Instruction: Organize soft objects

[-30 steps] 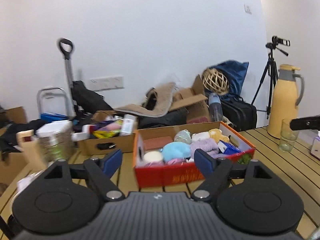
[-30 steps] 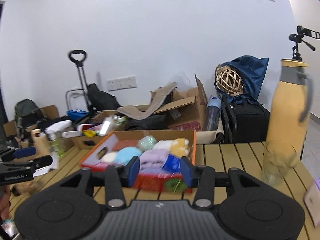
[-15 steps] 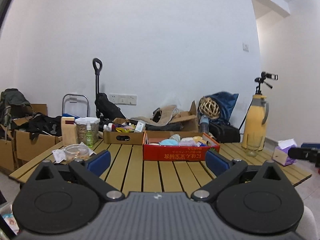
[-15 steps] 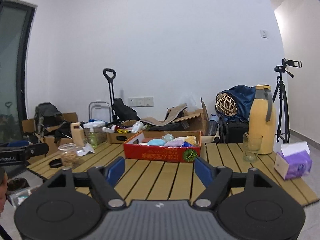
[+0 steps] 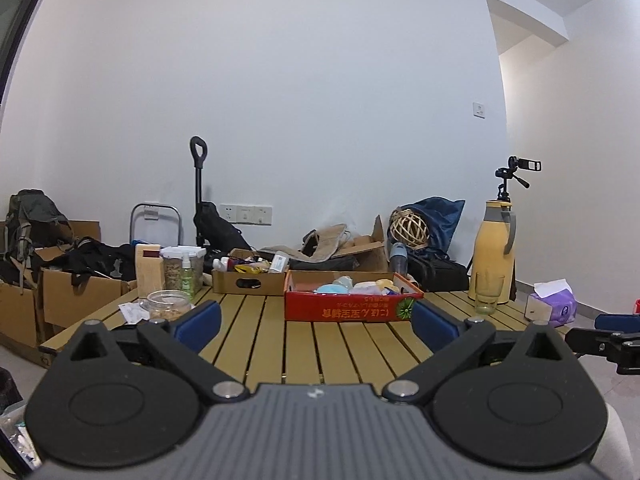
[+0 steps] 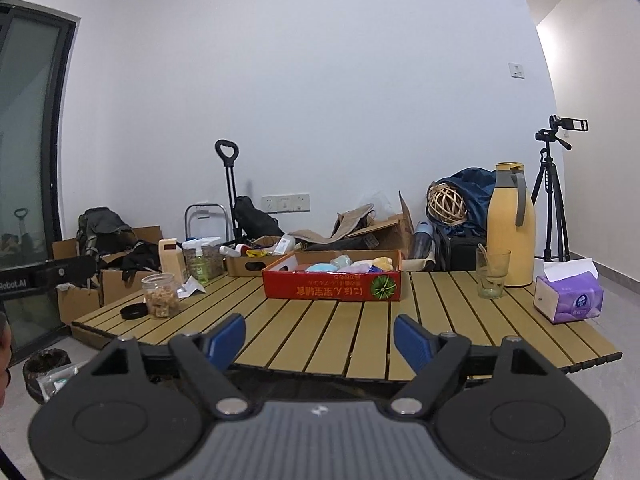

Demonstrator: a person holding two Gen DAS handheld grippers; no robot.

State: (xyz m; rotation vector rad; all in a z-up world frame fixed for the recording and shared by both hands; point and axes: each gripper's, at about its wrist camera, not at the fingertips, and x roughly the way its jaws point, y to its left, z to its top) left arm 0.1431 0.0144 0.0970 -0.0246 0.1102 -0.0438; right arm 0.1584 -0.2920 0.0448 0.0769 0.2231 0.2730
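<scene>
The left tongs (image 5: 316, 326) are spread wide and hold nothing, hanging above the near edge of the slatted wooden counter (image 5: 280, 344). The right tongs (image 6: 320, 340) are likewise wide apart and empty, at the counter's near edge.

Past them, the middle of the counter is bare slats. Toward the left edge sit a black lid (image 6: 135, 311) and, just beside it, a lidless glass jar (image 6: 161, 295) partly filled with tan chunks; crumpled paper (image 6: 191, 285) lies behind the jar. At the right edge stands a purple tissue pack (image 6: 570, 297) with a white sheet sticking up.

Further back, near the far edge and roughly central, sits the red cardboard tray (image 6: 332, 286), printed with upside-down yellow lettering and a green round emblem. It holds the soft objects (image 6: 348, 266): a light blue plush, a pale lilac piece, a cream one, a yellow one and a small blue item, packed close together toward the tray's right half.

Right of the tray is a clear drinking glass (image 6: 491, 274), and just behind it an upright yellow thermos jug (image 6: 510, 226) with a grey handle. Left of the tray, along the far edge, are a brown cardboard box (image 6: 250, 263) of mixed items, a green spray bottle (image 6: 198, 262) and a beige carton (image 6: 173, 260).

Beyond the counter, against the white wall, stand a camera tripod (image 6: 554, 200) and a woven rattan ball (image 6: 446, 204).
</scene>
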